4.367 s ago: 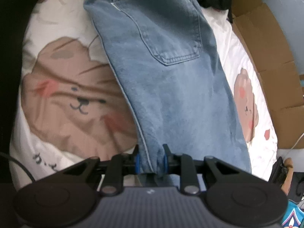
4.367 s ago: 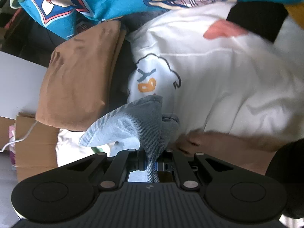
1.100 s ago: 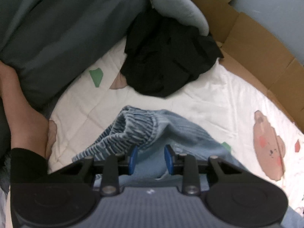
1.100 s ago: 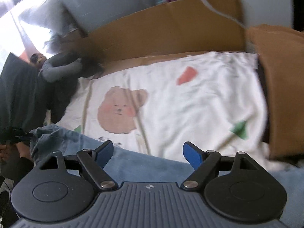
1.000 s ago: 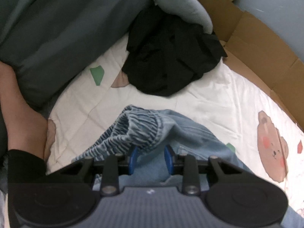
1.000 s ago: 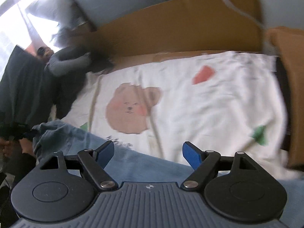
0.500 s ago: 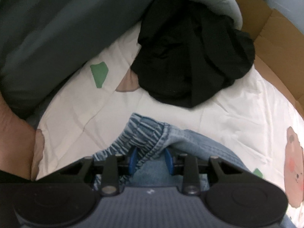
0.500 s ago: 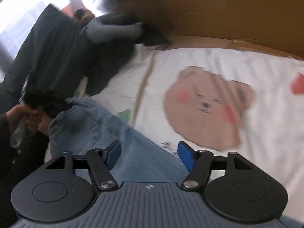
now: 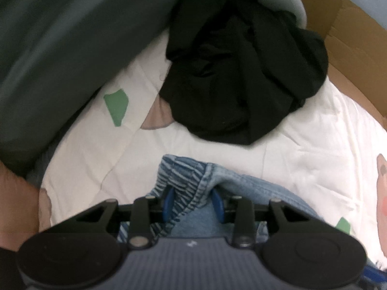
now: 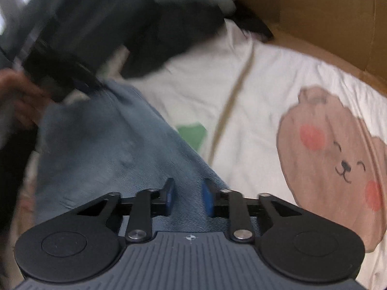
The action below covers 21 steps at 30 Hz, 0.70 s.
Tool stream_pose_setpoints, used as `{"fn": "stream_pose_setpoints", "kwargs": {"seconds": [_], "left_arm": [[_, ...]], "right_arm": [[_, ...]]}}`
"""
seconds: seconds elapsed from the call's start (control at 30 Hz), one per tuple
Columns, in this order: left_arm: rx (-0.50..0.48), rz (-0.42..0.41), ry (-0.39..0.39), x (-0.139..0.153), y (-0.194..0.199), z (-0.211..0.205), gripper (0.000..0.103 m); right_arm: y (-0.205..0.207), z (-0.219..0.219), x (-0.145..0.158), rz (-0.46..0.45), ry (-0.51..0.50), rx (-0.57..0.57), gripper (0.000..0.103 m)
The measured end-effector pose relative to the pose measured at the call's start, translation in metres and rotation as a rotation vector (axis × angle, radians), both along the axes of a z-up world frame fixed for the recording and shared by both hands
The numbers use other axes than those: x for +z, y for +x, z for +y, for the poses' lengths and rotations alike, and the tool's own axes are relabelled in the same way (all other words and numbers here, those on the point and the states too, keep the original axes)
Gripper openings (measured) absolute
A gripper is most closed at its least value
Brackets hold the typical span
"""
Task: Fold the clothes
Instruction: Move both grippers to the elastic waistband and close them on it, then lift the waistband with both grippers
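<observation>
Light blue jeans lie on a white bear-print sheet. In the left wrist view their gathered elastic waistband is bunched between the blue pads of my left gripper. The jaws are opening but still touch the fabric on both sides. In the right wrist view my right gripper hangs over the jeans near their right edge. Its jaws are closing, with flat denim showing in the narrow gap between them. At the upper left of that blurred view, the left gripper and a hand hold the jeans' far end.
A crumpled black garment lies just beyond the waistband. A dark green duvet fills the left side. Brown cardboard borders the sheet on the right and at the back. A bare limb is at the left edge.
The right gripper swept left from the bear print onto the jeans, and its jaws narrowed from wide apart. The left gripper sank towards the sheet, nearer the black garment, with the waistband.
</observation>
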<state>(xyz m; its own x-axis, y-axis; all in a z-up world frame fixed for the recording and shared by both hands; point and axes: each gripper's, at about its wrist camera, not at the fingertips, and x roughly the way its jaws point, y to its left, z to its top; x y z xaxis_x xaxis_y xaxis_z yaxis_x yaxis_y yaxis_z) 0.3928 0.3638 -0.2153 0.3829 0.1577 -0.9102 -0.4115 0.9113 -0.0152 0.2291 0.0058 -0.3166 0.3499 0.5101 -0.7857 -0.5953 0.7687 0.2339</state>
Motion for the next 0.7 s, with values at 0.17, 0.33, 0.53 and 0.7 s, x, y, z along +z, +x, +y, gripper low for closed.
{"fn": "stream_pose_setpoints", "kwargs": {"seconds": [0.17,0.33,0.53,0.7], "left_arm": [[-0.024,-0.036,-0.037,0.033,-0.015,0.001,0.040],[-0.042,-0.085,-0.028,0.071,-0.046,0.005,0.038],[-0.049,-0.050,-0.086,0.062,-0.074,0.002,0.034],[-0.004,-0.018,-0.110,0.028,-0.081,0.004,0.031]], "right_arm": [[-0.001,-0.004,-0.003,0.012,-0.017,-0.008,0.017],[-0.002,-0.018,0.018,0.011,0.071,-0.001,0.019],[0.003,-0.004,0.041,-0.038,0.105,0.015,0.018],[0.011,0.029,0.054,-0.070,0.126,0.064,0.016]]}}
